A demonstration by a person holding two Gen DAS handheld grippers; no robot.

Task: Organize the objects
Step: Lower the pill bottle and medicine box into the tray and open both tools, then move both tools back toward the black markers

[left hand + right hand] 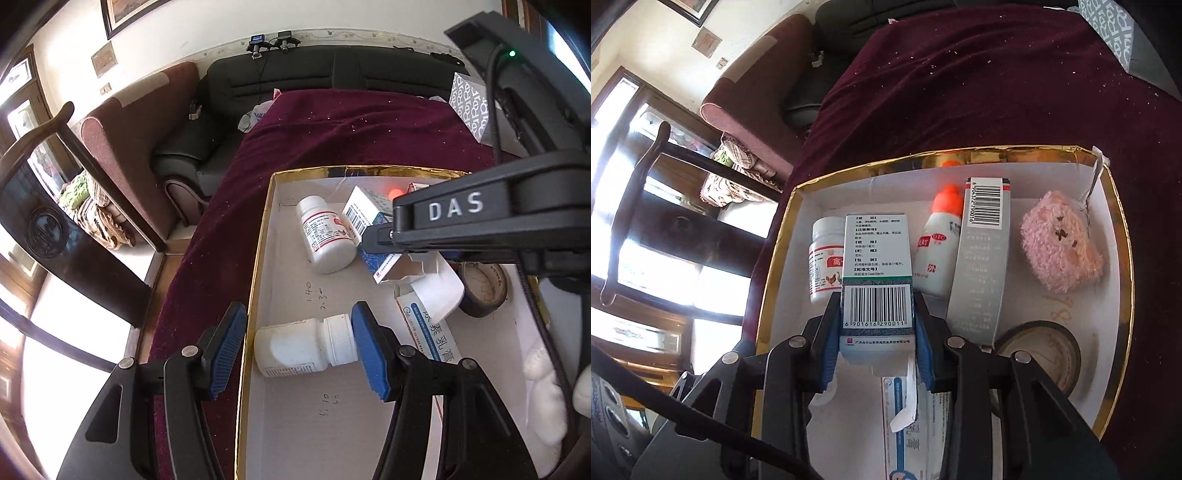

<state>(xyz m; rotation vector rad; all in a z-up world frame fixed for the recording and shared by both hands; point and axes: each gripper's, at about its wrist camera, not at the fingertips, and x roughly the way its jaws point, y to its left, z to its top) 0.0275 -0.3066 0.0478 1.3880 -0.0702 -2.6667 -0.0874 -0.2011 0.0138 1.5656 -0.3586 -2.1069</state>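
**While left waits open, right holds green box over tray**

With its jaws spread wide, the left gripper (pixel 299 350) straddles the tray's left wall: one finger sits outside over the maroon cloth (pixel 332 122), the other inside, touching or just beside the cap of the plain bottle (pixel 306 349) lying on its side near the wall. Nothing is clamped. It looks lined up to take this bottle, but the wall between the fingers would block a clean close.

Farther in, the labelled bottle (pixel 825 254) lies at the tray's left. The right gripper (pixel 877 332) is clamped on the green box (pixel 877 266) at its barcode end, the box pointing far, just beside that bottle. Probably it is being slotted into the row with the other medicines. Right of it lie the orange-capped dropper (pixel 940 243), then the grey box (pixel 982 266), then the pink pouch (pixel 1060 243) by the right wall. The tape roll (pixel 1041 350) lies near right. All sit inside the tray (pixel 1123 258), grouped like with like.
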